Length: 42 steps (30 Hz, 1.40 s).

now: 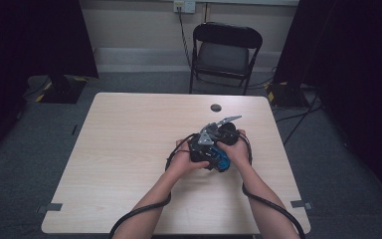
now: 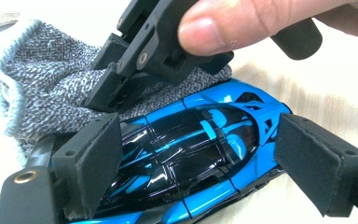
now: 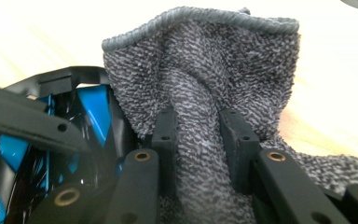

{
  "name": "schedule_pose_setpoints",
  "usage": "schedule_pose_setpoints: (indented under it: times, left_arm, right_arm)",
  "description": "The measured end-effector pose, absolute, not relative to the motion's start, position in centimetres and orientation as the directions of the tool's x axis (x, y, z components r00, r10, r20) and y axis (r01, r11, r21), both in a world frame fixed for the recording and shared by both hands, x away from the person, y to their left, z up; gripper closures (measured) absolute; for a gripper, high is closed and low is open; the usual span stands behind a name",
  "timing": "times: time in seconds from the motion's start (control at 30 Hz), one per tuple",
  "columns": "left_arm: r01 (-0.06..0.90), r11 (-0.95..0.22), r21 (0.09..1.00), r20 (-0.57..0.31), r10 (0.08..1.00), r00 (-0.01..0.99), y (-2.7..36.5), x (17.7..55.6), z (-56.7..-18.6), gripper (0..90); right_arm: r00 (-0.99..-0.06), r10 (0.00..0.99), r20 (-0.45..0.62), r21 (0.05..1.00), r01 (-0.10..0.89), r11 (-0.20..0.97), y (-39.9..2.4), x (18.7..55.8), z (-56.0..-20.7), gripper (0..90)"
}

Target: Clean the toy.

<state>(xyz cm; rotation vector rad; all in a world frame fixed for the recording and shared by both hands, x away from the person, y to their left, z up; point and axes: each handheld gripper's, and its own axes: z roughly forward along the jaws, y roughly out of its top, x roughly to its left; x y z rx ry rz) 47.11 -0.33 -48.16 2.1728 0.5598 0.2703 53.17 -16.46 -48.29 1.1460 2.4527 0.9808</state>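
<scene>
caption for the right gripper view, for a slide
Right gripper pinches a fold of grey cloth beside the blue toy car.

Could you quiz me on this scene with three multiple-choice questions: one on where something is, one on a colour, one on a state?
1. Where is the toy car?
A. between the left gripper's jaws
B. on the chair
C. on the floor

2. What colour is the car?
A. red and white
B. blue and black
C. plain yellow

3. What is the right gripper doing?
A. hanging wide open
B. lying unused on the table
C. pinching a fold of grey cloth

Answers:
1 A: the left gripper view shows the car between its two pads.
2 B: glossy blue panels with black show there.
3 C: the right gripper view shows its jaws closed on the cloth.
</scene>
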Motion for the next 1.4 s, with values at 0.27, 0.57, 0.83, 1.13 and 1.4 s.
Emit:
schedule_pose_setpoints:
  times: [0.27,0.57,0.83,1.13,1.4]
  left_arm:
    - [0.288,-0.534,0.795,0.002,0.478,0.878,-0.2,47.1,-48.2,16.1]
    - [0.282,-0.542,0.791,0.014,0.478,0.878,-0.3,47.1,-48.2,16.8]
    - [0.285,-0.545,0.789,0.018,0.484,0.875,-0.4,47.0,-48.2,16.9]
    - [0.286,-0.549,0.785,0.018,0.481,0.876,-0.5,47.0,-48.1,16.9]
    - [0.291,-0.552,0.781,0.017,0.485,0.874,-0.6,47.0,-48.1,16.9]
  right_arm:
    - [-0.679,0.733,0.047,0.661,0.571,0.487,-16.9,53.2,-48.1,72.0]
    - [-0.694,0.719,0.039,0.655,0.561,0.506,-18.3,52.7,-47.9,72.0]
    - [-0.688,0.724,0.053,0.646,0.576,0.500,-20.3,51.7,-47.7,72.0]
    - [-0.686,0.725,0.060,0.648,0.579,0.495,-21.4,50.7,-47.7,72.2]
    - [-0.689,0.722,0.062,0.639,0.583,0.501,-22.6,50.0,-47.6,72.3]
